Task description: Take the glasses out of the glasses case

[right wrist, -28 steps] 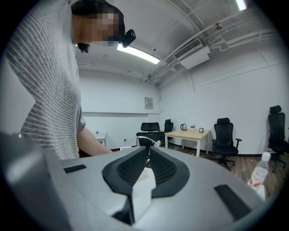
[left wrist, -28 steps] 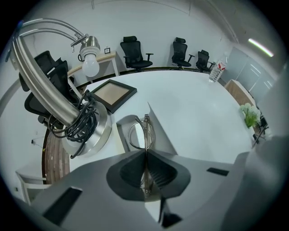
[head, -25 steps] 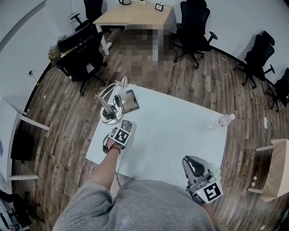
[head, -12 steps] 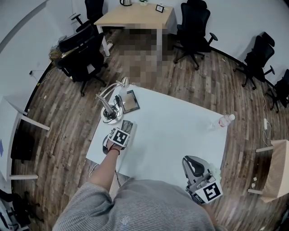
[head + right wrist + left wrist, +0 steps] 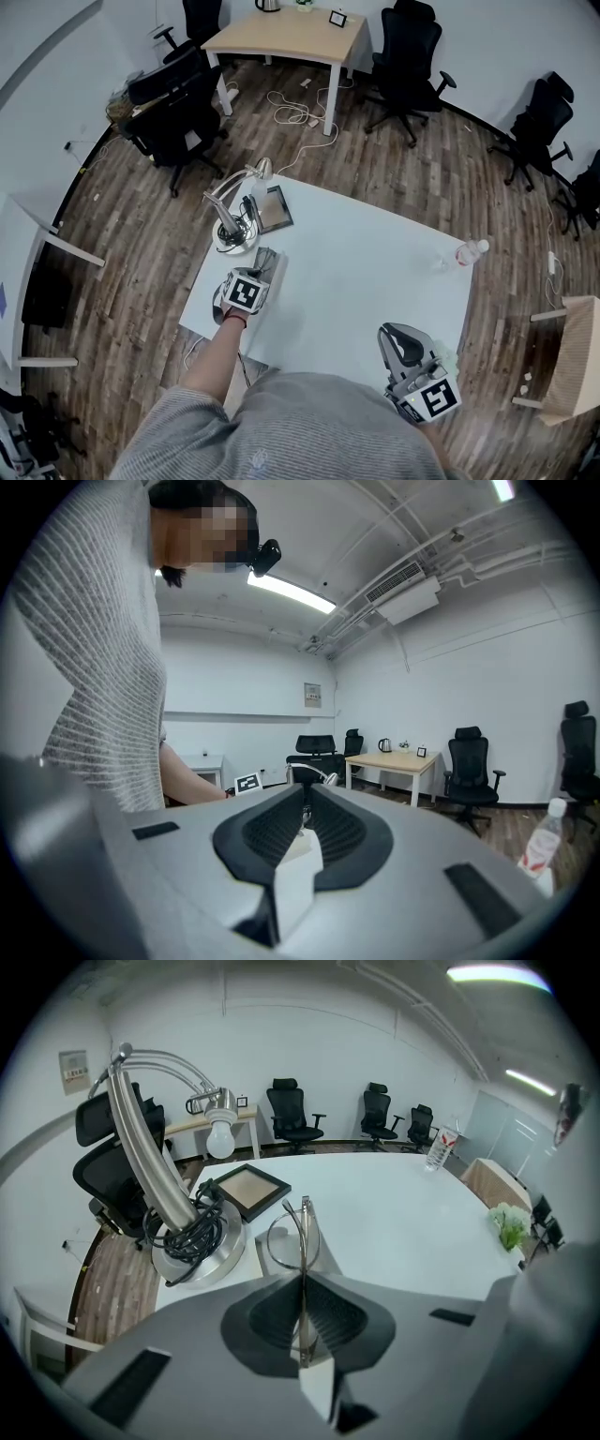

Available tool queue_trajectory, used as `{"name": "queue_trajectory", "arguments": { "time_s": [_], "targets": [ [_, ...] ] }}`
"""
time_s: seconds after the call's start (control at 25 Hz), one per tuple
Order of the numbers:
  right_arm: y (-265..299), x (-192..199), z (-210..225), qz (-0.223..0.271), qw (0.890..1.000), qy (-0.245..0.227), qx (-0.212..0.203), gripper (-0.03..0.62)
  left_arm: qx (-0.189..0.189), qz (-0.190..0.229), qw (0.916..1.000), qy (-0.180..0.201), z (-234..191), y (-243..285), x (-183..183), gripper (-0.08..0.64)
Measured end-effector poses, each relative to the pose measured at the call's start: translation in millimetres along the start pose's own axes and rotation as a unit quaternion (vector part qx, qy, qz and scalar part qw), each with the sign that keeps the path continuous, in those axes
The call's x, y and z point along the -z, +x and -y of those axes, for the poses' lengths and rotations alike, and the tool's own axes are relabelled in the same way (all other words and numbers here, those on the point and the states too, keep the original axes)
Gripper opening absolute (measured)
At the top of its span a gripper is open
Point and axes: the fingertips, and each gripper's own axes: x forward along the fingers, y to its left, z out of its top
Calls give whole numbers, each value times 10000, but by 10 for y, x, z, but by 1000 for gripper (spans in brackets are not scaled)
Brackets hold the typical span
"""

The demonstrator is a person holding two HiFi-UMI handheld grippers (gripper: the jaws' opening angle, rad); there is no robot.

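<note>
My left tool (image 5: pixel 302 1309) grips the light, fragile wire glasses (image 5: pixel 290 1237) by the frame; right tool's (image 5: pixel 305 823) clenched empty.

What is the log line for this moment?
left gripper: shut on glasses | right gripper: shut, empty | glasses: near lamp, over white table
</note>
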Motion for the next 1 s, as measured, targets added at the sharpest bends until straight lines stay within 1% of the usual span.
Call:
{"name": "queue_trajectory", "arguments": {
  "time_s": [0.12,0.24,0.44,0.6,0.76,1.0],
  "targets": [
    [11,1,-23,13,10000,-5,-40,18,0,306,9995,84,38,-99,-75,21],
    [17,9,-37,25,10000,-13,-65,18,15,657,9977,183,137,-311,-224,21],
    [11,22,-25,24,10000,-20,-49,18,68,1194,9922,362,354,-622,-483,21],
    [7,49,-31,2,10000,-38,-28,18,129,1435,9885,465,546,-760,-599,21],
    [-2,57,-30,-13,10000,-52,-18,18,286,1657,9844,523,765,-913,-718,21],
    [-6,82,-43,-66,10000,-45,-17,17,510,1939,9767,769,1061,-1123,-847,21]
  ]
}}
